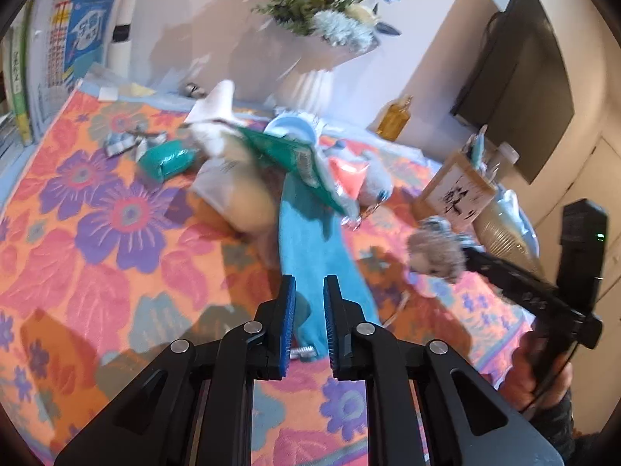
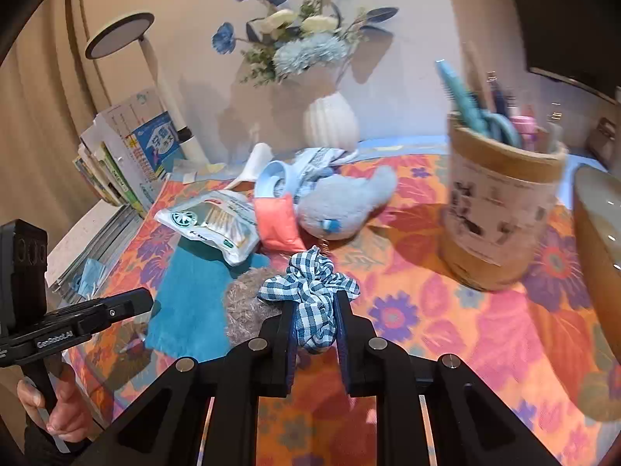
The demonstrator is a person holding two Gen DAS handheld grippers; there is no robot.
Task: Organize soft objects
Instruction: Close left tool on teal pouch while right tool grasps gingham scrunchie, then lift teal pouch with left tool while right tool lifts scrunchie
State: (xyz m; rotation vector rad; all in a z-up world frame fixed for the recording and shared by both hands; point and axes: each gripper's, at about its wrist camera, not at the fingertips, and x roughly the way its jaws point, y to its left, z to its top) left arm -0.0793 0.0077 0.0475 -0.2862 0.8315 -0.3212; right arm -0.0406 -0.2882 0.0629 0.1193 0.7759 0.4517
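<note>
- Over the near edge of the table [image 2: 446, 310], which is covered by an orange cloth printed with purple and pink flowers, the right gripper [image 2: 315, 303] has its jaws clenched on a blue-and-white gingham fabric scrunchie [image 2: 310, 283]; a fuzzy grey-brown scrunchie [image 2: 244, 303] sits pressed against the gingham one on its left side, likely pinched in too, but can't confirm.
- Left wrist view shows the same bundle as a fuzzy grey-brown clump [image 1: 436, 250] at the tip of the right tool, off the cloth and well apart from the pile.
- The left gripper [image 1: 309, 291] has its jaws parted a little around the near end of a flat teal-blue towel [image 1: 310, 240]; whether the pads actually pinch it is not readable here.
- The pile of soft things sits mid-table: a pale blue-grey plush toy [image 2: 341, 206], a coral-pink fabric pouch [image 2: 277, 221], and a white-and-green plastic packet [image 2: 213, 221] lying across the towel's far end.
- Judged step: carry the scrunchies to a grouping spot and set them down.
- To do it well: keep the squeeze steady, since soft fabric slips out if eased mid-air.
- Route it low and left of the round tan pen holder [image 2: 500, 209], which is full of scissors and pens, close on the right and tippable.
- Lower until the fabric touches the cloth before releasing, so the two don't separate or roll.
- Risk: if the left tool pulls the towel now, the packet and pouch on it shift.
</note>
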